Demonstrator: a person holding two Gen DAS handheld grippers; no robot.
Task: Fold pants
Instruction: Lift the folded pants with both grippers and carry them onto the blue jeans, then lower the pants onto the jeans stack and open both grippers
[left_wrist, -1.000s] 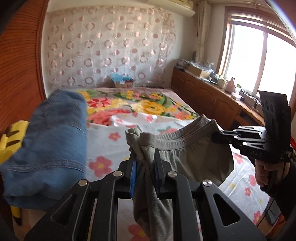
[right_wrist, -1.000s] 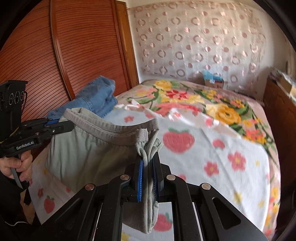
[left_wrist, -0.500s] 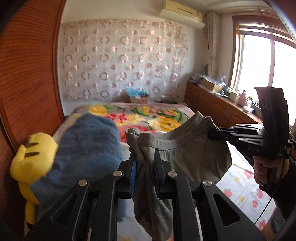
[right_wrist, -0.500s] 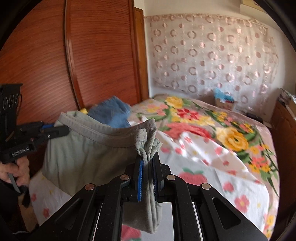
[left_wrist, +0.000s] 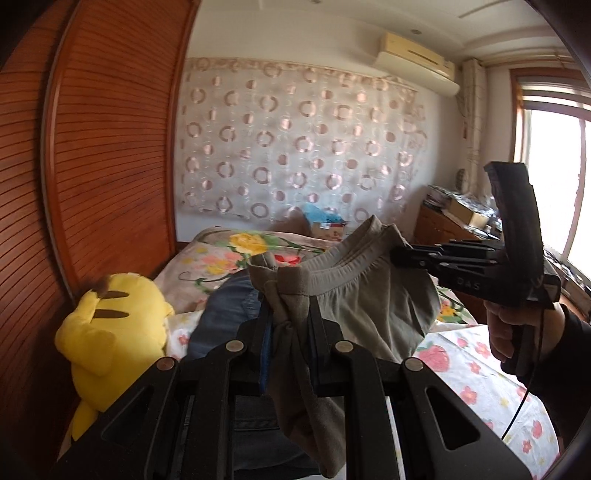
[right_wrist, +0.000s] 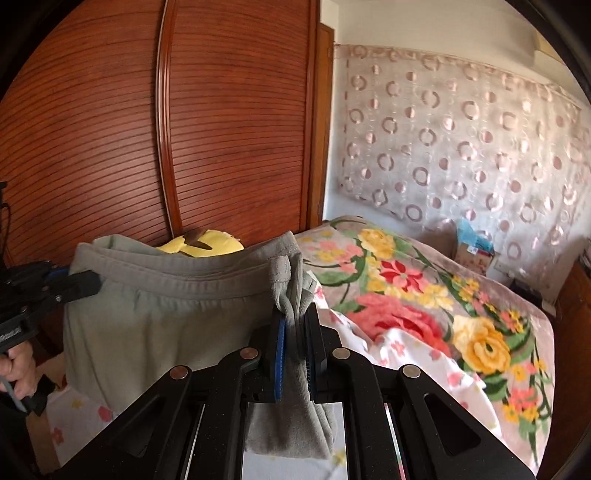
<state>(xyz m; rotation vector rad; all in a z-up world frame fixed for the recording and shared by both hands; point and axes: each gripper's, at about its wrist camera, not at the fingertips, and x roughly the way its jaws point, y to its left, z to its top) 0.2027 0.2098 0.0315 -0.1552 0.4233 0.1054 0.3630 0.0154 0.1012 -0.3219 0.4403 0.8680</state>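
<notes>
Pants (left_wrist: 369, 295) of soft grey-green knit are held in the air above the flowered bed (right_wrist: 424, 314), the ribbed elastic waistband stretched roughly level from side to side and the rest hanging down. Each waistband corner is clamped, bunched, between the blue pads of the left gripper (left_wrist: 286, 328) and the right gripper (right_wrist: 294, 332). Compared with a second earlier, the garment has been lifted and swung towards the slatted wooden wardrobe (right_wrist: 110, 129), where a yellow plush toy (left_wrist: 110, 325) and folded jeans (left_wrist: 225, 314) lie.
</notes>
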